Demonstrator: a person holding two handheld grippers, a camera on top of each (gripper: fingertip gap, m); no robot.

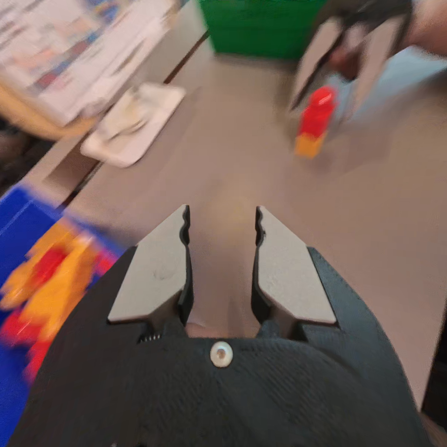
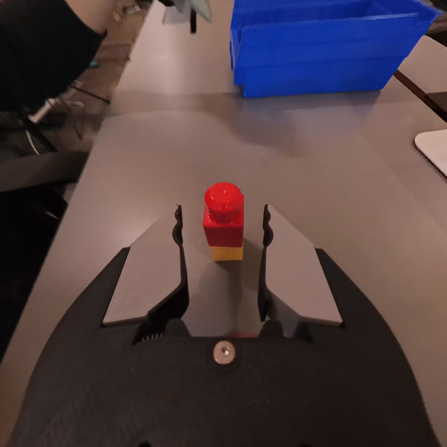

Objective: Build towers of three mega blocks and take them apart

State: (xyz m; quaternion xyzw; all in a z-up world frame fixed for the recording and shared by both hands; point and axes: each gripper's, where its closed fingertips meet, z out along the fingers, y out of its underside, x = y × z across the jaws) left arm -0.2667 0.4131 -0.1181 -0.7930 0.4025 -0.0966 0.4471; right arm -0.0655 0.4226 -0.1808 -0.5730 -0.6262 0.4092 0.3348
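Note:
A small tower, a red block (image 2: 223, 227) on an orange-yellow block (image 2: 227, 253), stands upright on the grey table (image 2: 314, 193). My right gripper (image 2: 222, 208) is open around it. The tower stands between the pads with a clear gap on each side, so nothing is held. In the blurred left wrist view the same tower (image 1: 314, 121) stands at the far right, with the right gripper's fingers (image 1: 312, 65) hanging over it. My left gripper (image 1: 222, 210) is open and empty over bare table.
A blue bin (image 1: 21, 217) with several orange and red blocks sits at my left gripper's left; it also shows at the back right in the right wrist view (image 2: 314, 48). A green bin (image 1: 254, 29) stands at the back. A white tray (image 1: 135, 125) lies left of centre. My hands' fingertips stand some 20 cm from each other.

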